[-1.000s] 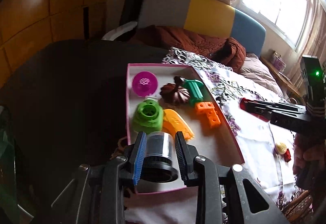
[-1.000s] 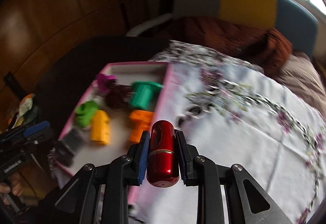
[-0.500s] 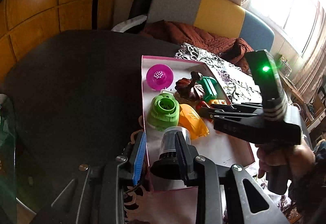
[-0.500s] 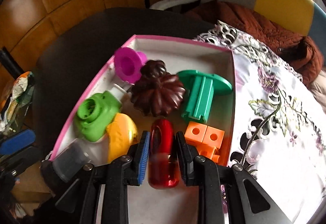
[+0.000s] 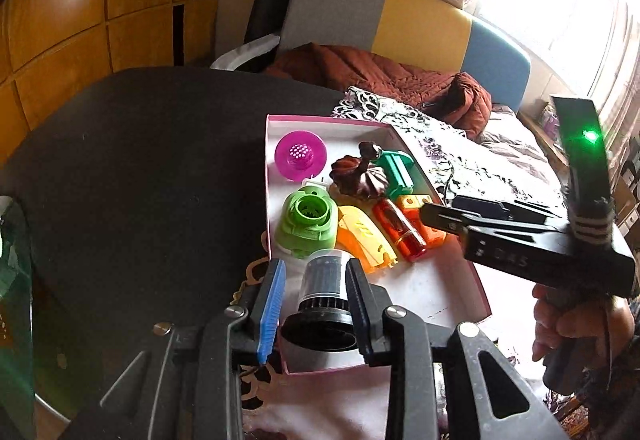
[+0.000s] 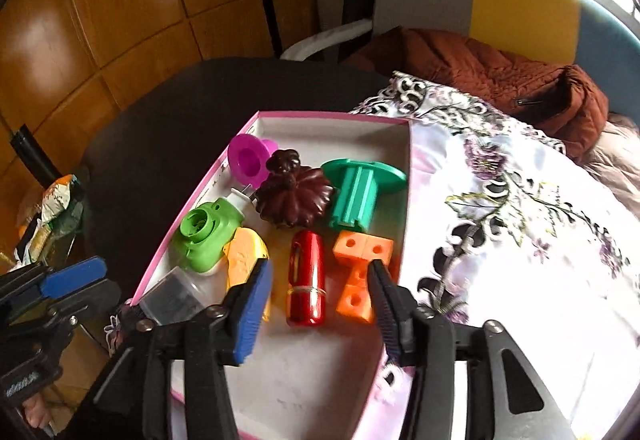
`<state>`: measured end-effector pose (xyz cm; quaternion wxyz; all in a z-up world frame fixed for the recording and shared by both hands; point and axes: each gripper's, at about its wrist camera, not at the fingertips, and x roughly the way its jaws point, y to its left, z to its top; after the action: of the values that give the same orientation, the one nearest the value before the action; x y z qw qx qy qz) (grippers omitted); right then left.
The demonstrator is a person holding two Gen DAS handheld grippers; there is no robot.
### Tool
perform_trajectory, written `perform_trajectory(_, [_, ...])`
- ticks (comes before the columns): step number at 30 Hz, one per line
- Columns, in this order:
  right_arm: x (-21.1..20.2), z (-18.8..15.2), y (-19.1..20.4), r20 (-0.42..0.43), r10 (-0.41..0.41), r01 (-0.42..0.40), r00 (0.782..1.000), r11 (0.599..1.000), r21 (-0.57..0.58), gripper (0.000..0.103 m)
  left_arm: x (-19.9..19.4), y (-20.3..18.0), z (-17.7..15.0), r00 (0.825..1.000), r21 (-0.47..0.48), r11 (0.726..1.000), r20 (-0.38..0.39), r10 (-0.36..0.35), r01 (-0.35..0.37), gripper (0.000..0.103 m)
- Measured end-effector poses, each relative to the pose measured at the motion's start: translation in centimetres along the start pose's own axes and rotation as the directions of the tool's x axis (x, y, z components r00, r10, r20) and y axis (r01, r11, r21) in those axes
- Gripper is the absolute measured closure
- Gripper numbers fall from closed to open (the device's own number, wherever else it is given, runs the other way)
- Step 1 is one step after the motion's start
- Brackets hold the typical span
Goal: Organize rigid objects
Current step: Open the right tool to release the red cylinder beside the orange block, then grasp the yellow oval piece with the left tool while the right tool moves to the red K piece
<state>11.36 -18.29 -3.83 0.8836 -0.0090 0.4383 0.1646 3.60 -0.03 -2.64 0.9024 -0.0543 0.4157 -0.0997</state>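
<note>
Lying in the near half of the pink-rimmed box [image 6: 276,115], between the parted fingers of the right gripper [image 6: 320,300], is a glossy red capsule [image 6: 306,276] with a thin gold band. That gripper's jaws have just been opening; the pads stand clear of the capsule on both sides, so it is released and rests on the box's white floor.

The left gripper [image 5: 316,304] straddles the box's near left wall. A clear cylinder with a black flared base [image 5: 323,296] sits between its pads: the right pad touches it, the blue left pad [image 5: 272,304] stands off with a gap, and its jaws have just been opening a little, so nothing is clenched.

Beside the capsule lie an orange L-shaped block with round holes [image 6: 360,272] and a yellow-orange curved shell [image 6: 244,260]. Next comes a green camera-shaped piece [image 6: 206,236]. Farther in are a dark brown ribbed pumpkin shape [image 6: 294,196], a teal flanged spool [image 6: 360,188] and a magenta funnel-like cup [image 6: 250,160].

The box rests partly on a dark round table [image 5: 132,160], partly on a white floral cloth [image 6: 520,240]. In the left view, a hand [image 5: 576,316] grips the right gripper's handle, tilted down toward the box.
</note>
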Motion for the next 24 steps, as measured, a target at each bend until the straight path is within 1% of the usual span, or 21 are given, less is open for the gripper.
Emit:
perform_trajectory(4, [-1.8,-1.1,-0.7,0.017,-0.014,0.014,1.000,1.000,0.025,0.043,-0.4,-0.5,0.0,1.000,0.016,1.000,0.008,-0.001,0.001,0.072])
perform_trajectory(8, [-3.4,-2.1,-1.9,0.035,-0.041,0.039,0.999,0.998,0.054,0.042,-0.6,-1.1,0.1,1.000,0.034,0.999,0.012,-0.004,0.004,0.072])
perform_trajectory(14, [-5.8,-3.5,-4.1,0.058,-0.096,0.091,0.994,0.992,0.082,0.037,-0.6,-2.1,0.0,1.000,0.064,0.998,0.009,-0.013,0.013,0.071])
perform_trajectory(20, [-8.3,-4.7,-7.6,0.070,-0.167,0.156,0.983,0.977,0.143,0.030,-0.5,-3.5,-0.1,1.000,0.107,0.994,0.001,-0.031,0.031,0.071])
perform_trajectory(22, [-9.4,-5.0,-9.4,0.069,-0.194,0.179,0.979,0.967,0.180,0.025,-0.5,-4.1,-0.1,0.999,0.125,0.991,-0.002,-0.038,0.038,0.071])
perform_trajectory(24, [-10.6,-5.5,-11.3,0.072,-0.232,0.211,0.970,0.952,0.221,0.025,-0.3,-4.8,-0.1,0.999,0.145,0.988,-0.007,-0.044,0.044,0.071])
